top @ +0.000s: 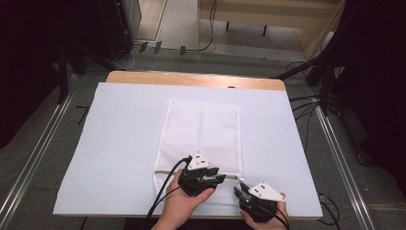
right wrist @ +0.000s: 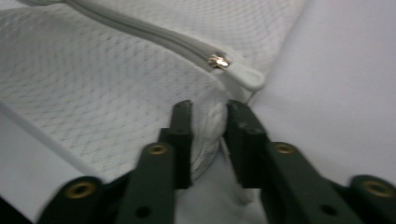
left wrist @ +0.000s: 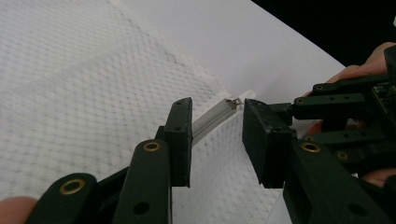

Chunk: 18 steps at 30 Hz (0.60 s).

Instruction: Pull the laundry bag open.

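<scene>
- The white mesh bag (top: 201, 139) lies flat at the middle of the surface (top: 119, 143), which is covered in a white sheet; its short zipped edge is the near one, towards the person.
- The left tool (top: 218, 175) hangs over the bag's near edge, held in the person's left hand (top: 184, 201). In the left gripper view its jaws stand apart, a gap between them, with the grey zipper (left wrist: 212, 119) running through that gap and the small metal zipper slider (left wrist: 233, 102) just beyond the jaw tips, touching neither.
- The slider sits at the bag's near right corner, next to a white fabric tab (right wrist: 247, 77) at the zipper's end.
- The right tool (top: 239, 190) sits just right of the left one, at that same corner of the bag, held in the right hand (top: 268, 218). In the right gripper view its jaws are drawn narrow, pinching a bunched fold of the bag's mesh (right wrist: 208, 135) just below the slider.
</scene>
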Each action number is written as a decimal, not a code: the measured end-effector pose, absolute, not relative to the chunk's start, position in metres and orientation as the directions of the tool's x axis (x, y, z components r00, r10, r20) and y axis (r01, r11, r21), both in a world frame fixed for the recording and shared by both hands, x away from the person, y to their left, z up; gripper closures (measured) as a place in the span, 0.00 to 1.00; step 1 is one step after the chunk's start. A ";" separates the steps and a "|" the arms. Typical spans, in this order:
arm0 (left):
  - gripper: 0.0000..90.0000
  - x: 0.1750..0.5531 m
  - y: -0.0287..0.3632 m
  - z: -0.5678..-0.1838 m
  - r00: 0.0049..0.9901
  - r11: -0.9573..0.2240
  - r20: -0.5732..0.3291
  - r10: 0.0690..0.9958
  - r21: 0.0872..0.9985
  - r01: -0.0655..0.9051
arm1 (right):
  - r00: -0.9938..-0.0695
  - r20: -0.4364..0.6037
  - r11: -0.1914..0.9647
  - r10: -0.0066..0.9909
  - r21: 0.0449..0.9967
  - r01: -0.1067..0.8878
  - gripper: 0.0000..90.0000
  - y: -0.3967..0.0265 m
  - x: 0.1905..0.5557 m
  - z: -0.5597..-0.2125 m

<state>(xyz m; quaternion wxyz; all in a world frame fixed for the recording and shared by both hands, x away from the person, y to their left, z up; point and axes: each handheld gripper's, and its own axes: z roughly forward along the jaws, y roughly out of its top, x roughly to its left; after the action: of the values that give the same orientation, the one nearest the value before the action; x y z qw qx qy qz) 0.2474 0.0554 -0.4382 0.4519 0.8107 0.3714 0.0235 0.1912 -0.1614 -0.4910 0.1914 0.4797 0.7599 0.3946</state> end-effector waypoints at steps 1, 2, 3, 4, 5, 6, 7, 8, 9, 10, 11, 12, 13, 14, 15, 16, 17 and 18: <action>0.69 0.248 0.052 -0.439 0.723 -0.321 -0.298 0.623 0.745 0.584 | -0.461 0.100 0.217 0.882 0.782 0.584 0.99 -0.163 0.193 -0.491; 0.68 0.249 0.049 -0.439 0.722 -0.324 -0.300 0.623 0.741 0.588 | -0.461 0.123 0.203 0.879 0.777 0.595 1.00 -0.166 0.194 -0.491; 0.68 0.251 0.046 -0.440 0.716 -0.331 -0.297 0.632 0.732 0.596 | -0.464 0.143 0.194 0.874 0.773 0.604 1.00 -0.167 0.196 -0.491; 0.66 0.253 0.042 -0.440 0.712 -0.328 -0.306 0.633 0.727 0.604 | -0.475 0.160 0.193 0.866 0.768 0.611 1.00 -0.170 0.197 -0.490; 0.64 0.254 0.040 -0.440 0.710 -0.328 -0.302 0.637 0.727 0.604 | -0.485 0.180 0.190 0.856 0.762 0.619 1.00 -0.172 0.199 -0.489; 0.63 0.256 0.037 -0.439 0.707 -0.324 -0.301 0.640 0.728 0.604 | -0.489 0.196 0.185 0.850 0.758 0.626 1.00 -0.173 0.199 -0.489; 0.61 0.258 0.034 -0.438 0.700 -0.319 -0.302 0.647 0.726 0.609 | -0.490 0.209 0.176 0.846 0.758 0.628 1.00 -0.174 0.200 -0.489; 0.60 0.260 0.030 -0.438 0.695 -0.310 -0.312 0.648 0.725 0.615 | -0.487 0.214 0.171 0.847 0.758 0.630 1.00 -0.174 0.198 -0.489; 0.58 0.261 0.028 -0.437 0.692 -0.310 -0.314 0.650 0.722 0.618 | -0.493 0.198 0.179 0.847 0.767 0.616 1.00 -0.173 0.197 -0.488; 0.57 0.263 0.024 -0.437 0.686 -0.304 -0.319 0.654 0.719 0.625 | -0.493 0.188 0.182 0.850 0.773 0.608 1.00 -0.173 0.196 -0.487; 0.55 0.264 0.022 -0.437 0.687 -0.305 -0.323 0.651 0.718 0.626 | -0.490 0.179 0.180 0.853 0.781 0.598 1.00 -0.172 0.194 -0.485; 0.53 0.265 0.018 -0.436 0.681 -0.296 -0.338 0.649 0.713 0.635 | -0.490 0.166 0.182 0.856 0.789 0.587 1.00 -0.171 0.193 -0.483; 0.50 0.265 0.015 -0.435 0.675 -0.292 -0.339 0.655 0.710 0.640 | -0.489 0.154 0.184 0.858 0.799 0.573 1.00 -0.170 0.191 -0.481; 0.47 0.266 0.012 -0.435 0.675 -0.295 -0.342 0.654 0.706 0.644 | -0.490 0.139 0.190 0.860 0.806 0.561 1.00 -0.170 0.191 -0.480; 0.44 0.266 0.008 -0.434 0.673 -0.297 -0.344 0.654 0.702 0.647 | -0.492 0.132 0.194 0.860 0.809 0.555 1.00 -0.170 0.190 -0.479; 0.41 0.267 0.003 -0.433 0.666 -0.290 -0.347 0.661 0.700 0.653 | -0.493 0.131 0.191 0.860 0.813 0.549 1.00 -0.169 0.190 -0.479; 0.38 0.267 0.000 -0.432 0.660 -0.289 -0.344 0.668 0.698 0.655 | -0.494 0.129 0.192 0.860 0.815 0.547 1.00 -0.169 0.189 -0.478; 0.35 0.267 -0.004 -0.431 0.656 -0.294 -0.335 0.677 0.694 0.657 | -0.494 0.126 0.194 0.860 0.816 0.545 1.00 -0.168 0.189 -0.478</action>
<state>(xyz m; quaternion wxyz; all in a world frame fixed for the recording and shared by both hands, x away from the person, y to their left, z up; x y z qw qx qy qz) 0.2674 -0.0039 -0.4309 0.4256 0.8043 0.4147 0.0114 0.1892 -0.1683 -0.4780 0.1835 0.4682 0.7504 0.4289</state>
